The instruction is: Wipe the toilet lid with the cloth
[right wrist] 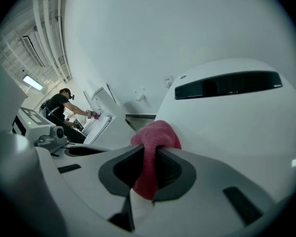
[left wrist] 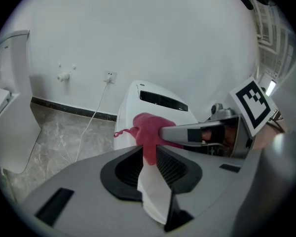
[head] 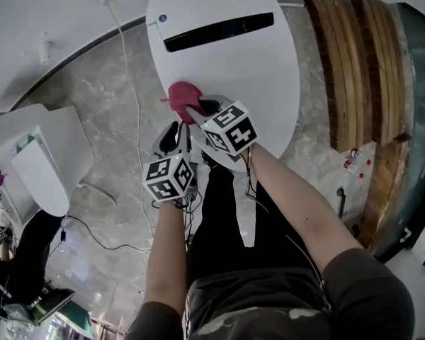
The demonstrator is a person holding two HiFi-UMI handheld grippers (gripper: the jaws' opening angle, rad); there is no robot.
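Head view: A bunched pink cloth [head: 184, 96] sits on the white toilet lid [head: 234, 62], near its left edge and below the dark slot [head: 219, 32]. The right gripper [head: 198, 110] is at the cloth, and the left gripper [head: 176, 134] is just beside it.
Left gripper view: The jaws stand a little apart and appear to pinch nothing. The cloth shows through the gap, just past the tips.
Right gripper view: The jaws are clamped on a fold of the cloth, and the wad bulges ahead of them over the lid.
Handling: The cloth looks light, soft and limp, likely to slide on the hard, glossy lid. It is best taken by a thick gathered fold, leaving fabric beneath the tips.
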